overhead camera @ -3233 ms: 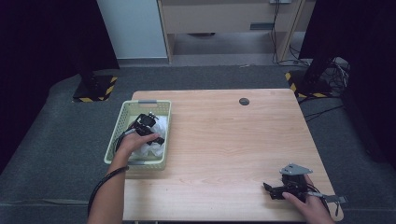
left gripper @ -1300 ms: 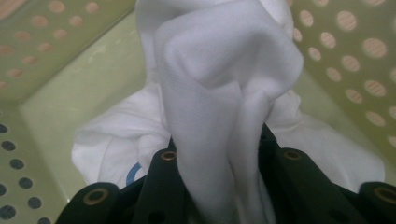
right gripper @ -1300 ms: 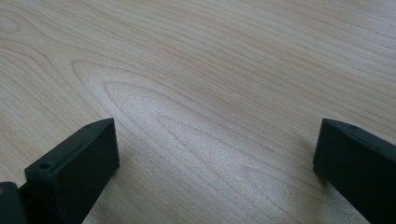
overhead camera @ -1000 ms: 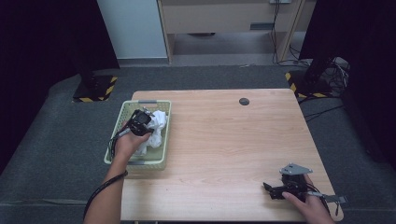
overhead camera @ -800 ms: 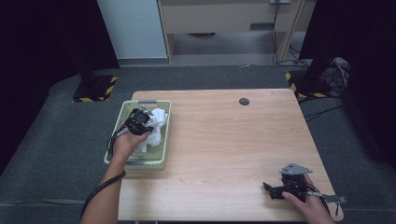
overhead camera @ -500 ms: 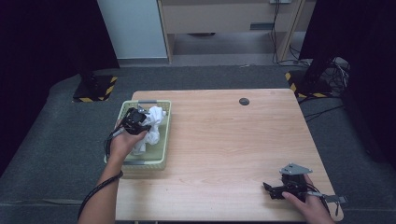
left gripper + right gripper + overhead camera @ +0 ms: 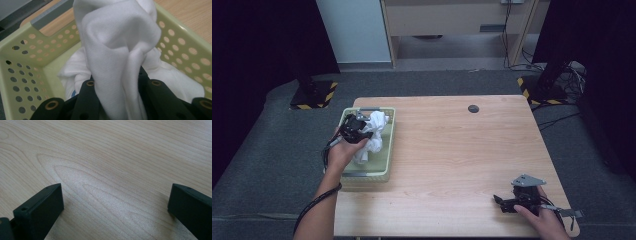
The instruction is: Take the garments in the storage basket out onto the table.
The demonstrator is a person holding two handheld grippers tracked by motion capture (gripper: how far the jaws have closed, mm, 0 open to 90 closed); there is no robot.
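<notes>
A white cloth (image 7: pixel 373 131) (image 7: pixel 117 50) is bunched up over the pale green perforated basket (image 7: pixel 384 159) (image 7: pixel 22 75) at the table's left edge. My left gripper (image 7: pixel 360 128) (image 7: pixel 118 85) is shut on a fold of this cloth and holds it lifted above the basket, with more white cloth lying under it. Near the table's front right corner my right gripper (image 7: pixel 501 202) (image 7: pixel 115 202) rests low over the bare wood, jaws wide open with nothing between them.
The light wooden table (image 7: pixel 452 150) has a small dark round grommet (image 7: pixel 473 108) near its far edge. Beyond the table are grey carpet, a wooden cabinet and black stands with yellow-striped bases (image 7: pixel 314 95).
My left gripper has lifted the white cloth a little and carried it toward the far end of the basket. The right gripper has stayed put.
</notes>
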